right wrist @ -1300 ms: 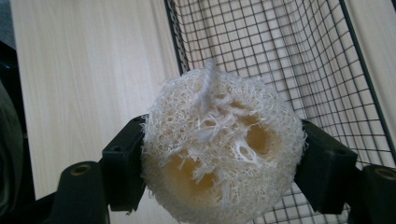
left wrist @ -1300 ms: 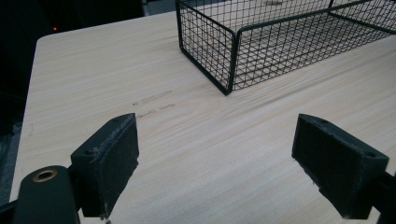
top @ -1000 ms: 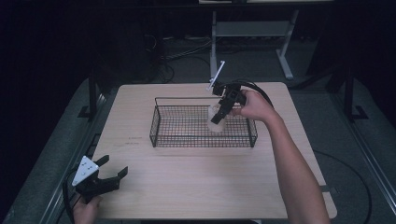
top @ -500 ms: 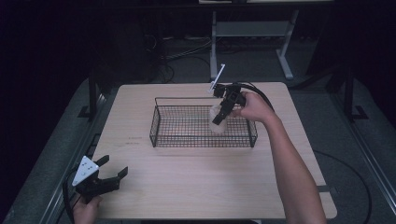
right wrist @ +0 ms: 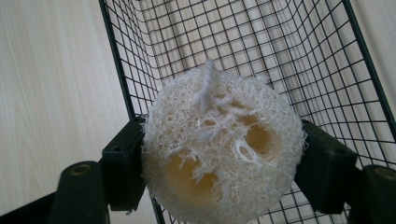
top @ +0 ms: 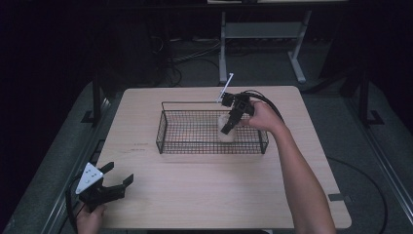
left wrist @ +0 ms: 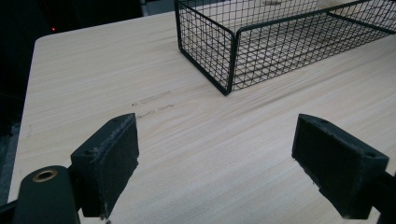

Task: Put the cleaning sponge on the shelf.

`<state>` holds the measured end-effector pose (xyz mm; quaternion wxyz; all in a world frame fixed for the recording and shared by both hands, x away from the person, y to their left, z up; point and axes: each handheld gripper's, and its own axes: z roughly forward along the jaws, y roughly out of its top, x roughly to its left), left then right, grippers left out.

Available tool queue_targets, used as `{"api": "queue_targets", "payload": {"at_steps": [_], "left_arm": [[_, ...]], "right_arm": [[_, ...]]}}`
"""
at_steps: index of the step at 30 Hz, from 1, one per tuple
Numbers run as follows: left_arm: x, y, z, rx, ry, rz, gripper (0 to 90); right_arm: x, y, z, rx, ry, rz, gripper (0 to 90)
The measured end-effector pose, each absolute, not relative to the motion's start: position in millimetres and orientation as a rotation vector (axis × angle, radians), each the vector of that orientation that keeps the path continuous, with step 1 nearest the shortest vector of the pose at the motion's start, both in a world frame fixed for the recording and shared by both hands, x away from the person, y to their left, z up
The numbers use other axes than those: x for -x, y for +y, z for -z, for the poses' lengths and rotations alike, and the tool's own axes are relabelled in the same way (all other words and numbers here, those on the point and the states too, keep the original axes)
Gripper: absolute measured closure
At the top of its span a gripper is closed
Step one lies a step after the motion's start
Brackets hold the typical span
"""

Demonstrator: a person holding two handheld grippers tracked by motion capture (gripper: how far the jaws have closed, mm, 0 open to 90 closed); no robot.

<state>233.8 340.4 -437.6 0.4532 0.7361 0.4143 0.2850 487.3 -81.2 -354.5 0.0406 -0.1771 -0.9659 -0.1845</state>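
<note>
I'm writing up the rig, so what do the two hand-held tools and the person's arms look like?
Both are black, each with two blocky, flat-faced jaws. The left tool carries a grey three-cornered plate on top; the right tool trails a black cable and has a thin white rod sticking up. The forearms are bare, with no sleeves or gloves.

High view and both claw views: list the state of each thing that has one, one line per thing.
Loofah sponge: clamped between the right claw's jaws, held inside the basket.
Wire basket: upright on the table, open-topped.
Right claw: shut on the loofah sponge, tilted down into the basket.
Left claw: open, holding nothing, low over the table's near left corner.
Table: bears the basket.
</note>
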Motion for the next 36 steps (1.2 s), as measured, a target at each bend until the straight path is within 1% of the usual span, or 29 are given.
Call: {"api": "queue_targets", "payload": {"at_steps": [12, 22, 30, 36], "left_arm": [[-234, 341, 437, -1.814, 1.024, -0.703, 13.9], [-234, 341, 438, -1.816, 1.024, -0.7, 14.0], [-234, 340, 438, -1.821, 1.022, -0.696, 13.9], [-234, 340, 438, -1.818, 1.024, -0.696, 14.0]], "right_arm": [[-487, -86, 371, 0.572, -2.943, 0.547, 27.2], [-487, -86, 375, 0.573, -2.938, 0.555, 27.2], [-488, -92, 388, 0.609, -2.92, 0.538, 27.3], [-490, -91, 389, 0.621, -2.909, 0.557, 27.2]]}}
